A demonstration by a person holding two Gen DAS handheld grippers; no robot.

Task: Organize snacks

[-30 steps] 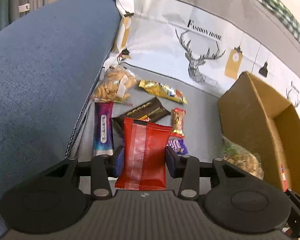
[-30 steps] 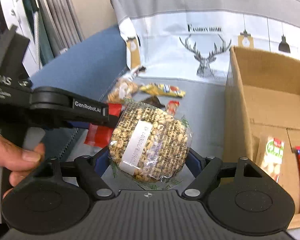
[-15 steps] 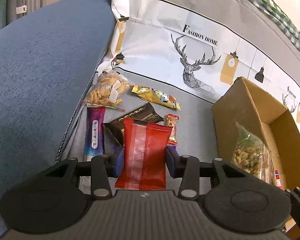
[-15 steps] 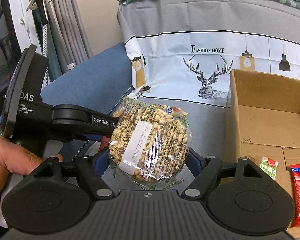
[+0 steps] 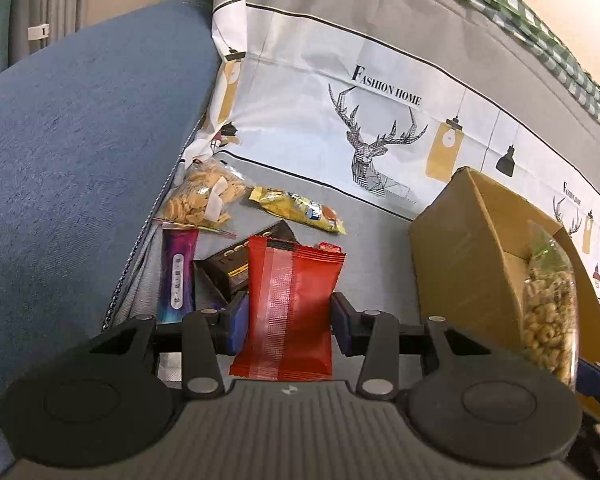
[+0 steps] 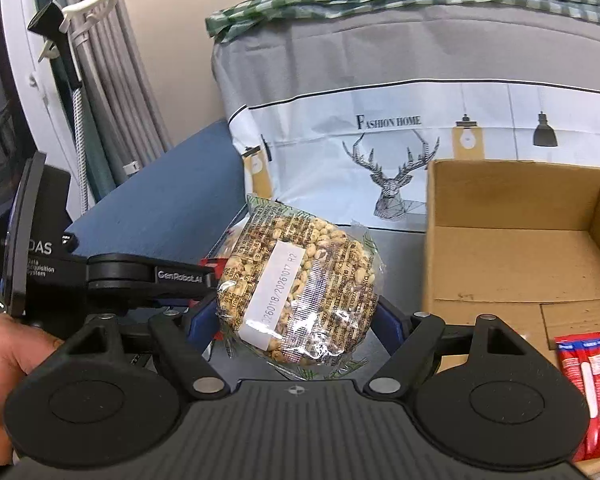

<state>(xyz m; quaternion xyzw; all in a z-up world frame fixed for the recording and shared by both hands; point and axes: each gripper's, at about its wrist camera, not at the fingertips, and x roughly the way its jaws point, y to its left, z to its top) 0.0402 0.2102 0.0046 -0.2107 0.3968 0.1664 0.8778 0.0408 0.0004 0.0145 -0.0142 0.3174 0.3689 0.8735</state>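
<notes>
Snacks lie on the grey sofa cover [image 5: 372,236]: a cracker bag [image 5: 202,198], a yellow pack [image 5: 300,209], a purple bar [image 5: 177,276]. The left gripper [image 5: 287,314] squeezes a red pack [image 5: 290,310]. The right gripper [image 6: 296,318] squeezes a nut bag [image 6: 300,284], up in the air, just beside the box [image 6: 516,264].

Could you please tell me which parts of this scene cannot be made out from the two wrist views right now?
- Cardboard box floor: right wrist view, its near part hidden by the right gripper; the red packet inside is cut off by the edge.
- Black packet: left wrist view, mostly covered by the red snack packet in the left gripper.
- Peanut bag: left wrist view, blurred at the frame edge.
</notes>
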